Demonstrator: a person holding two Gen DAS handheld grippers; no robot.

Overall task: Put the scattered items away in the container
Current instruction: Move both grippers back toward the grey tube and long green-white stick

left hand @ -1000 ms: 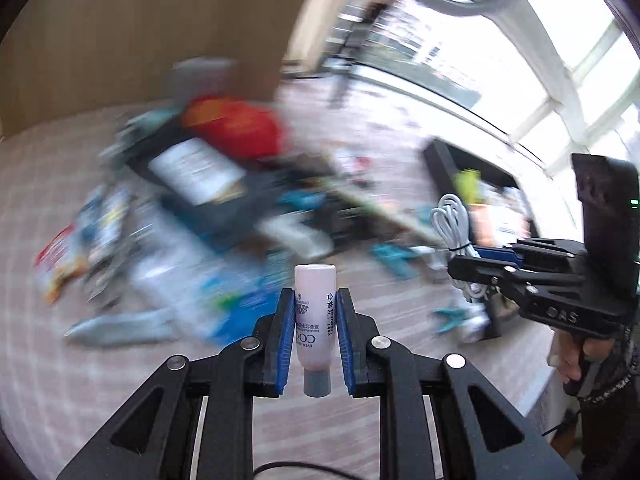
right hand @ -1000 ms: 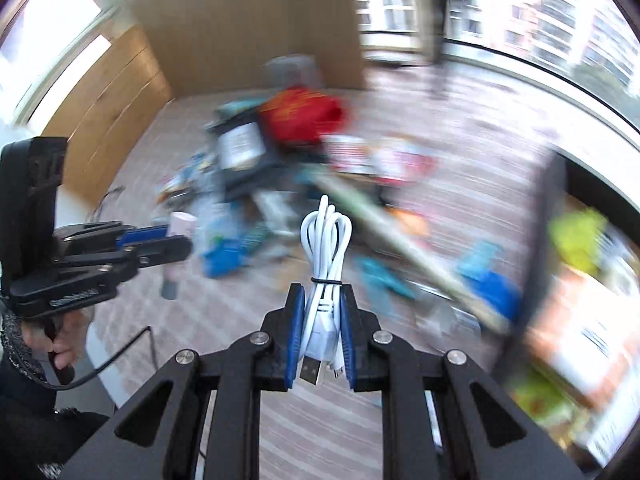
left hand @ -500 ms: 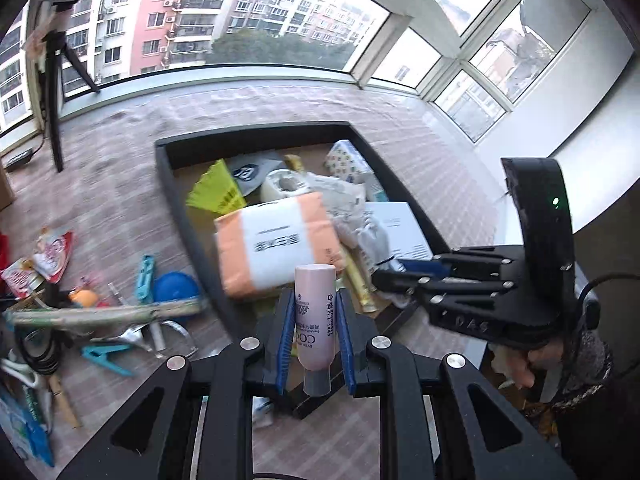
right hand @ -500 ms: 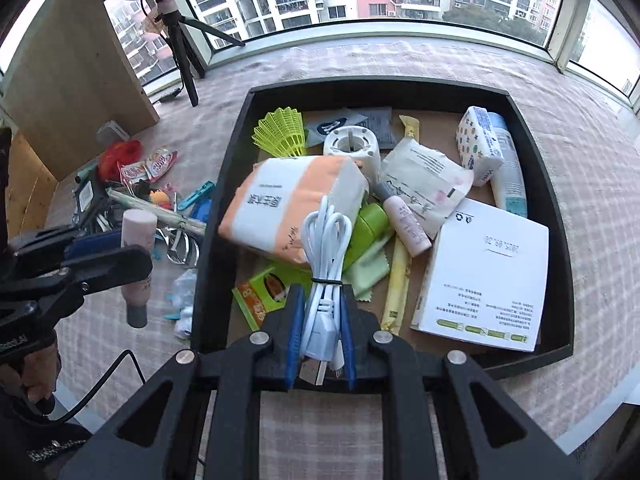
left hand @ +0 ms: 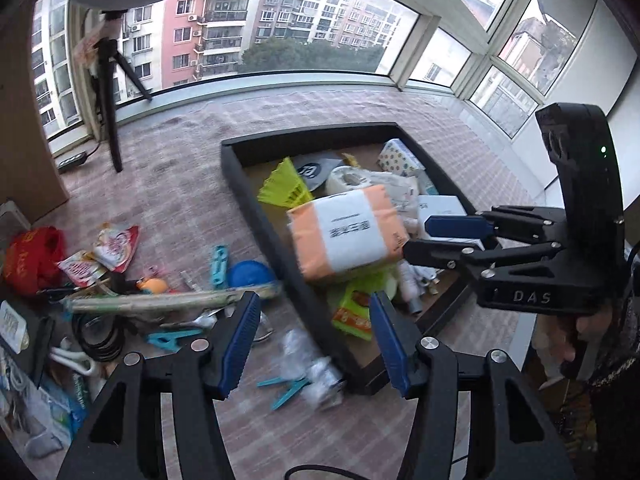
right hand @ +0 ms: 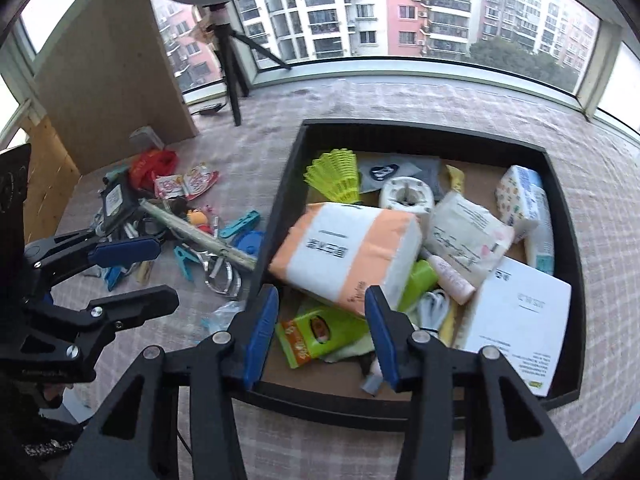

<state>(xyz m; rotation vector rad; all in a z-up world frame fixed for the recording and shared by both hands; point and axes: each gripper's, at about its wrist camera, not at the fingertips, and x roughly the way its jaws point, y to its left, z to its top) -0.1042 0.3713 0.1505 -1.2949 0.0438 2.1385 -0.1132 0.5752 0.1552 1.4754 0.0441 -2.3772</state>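
Note:
A black tray [right hand: 560,184] [left hand: 256,208] holds several items: an orange and white tissue pack [right hand: 344,256] [left hand: 344,232], a yellow shuttlecock [right hand: 336,176], a white booklet [right hand: 516,320]. A white cable [right hand: 432,308] lies in it beside a pink-white tube [right hand: 450,276]. A grey-capped tube [right hand: 374,380] lies at the tray's near edge. My right gripper [right hand: 320,332] is open and empty above the tray's near wall. My left gripper [left hand: 316,340] is open and empty over the tray's near left corner. Each gripper shows in the other's view.
Scattered items lie on the checked cloth left of the tray: teal clothespegs [left hand: 290,388], a blue disc [left hand: 250,274], a long paper-wrapped stick [left hand: 168,302], snack packets [left hand: 116,246], a red bag [left hand: 34,260], scissors [right hand: 218,276]. A tripod [right hand: 230,64] stands at the window.
Both grippers have opened. The tube has left my left gripper and the white cable has left my right gripper; both now lie in the tray.

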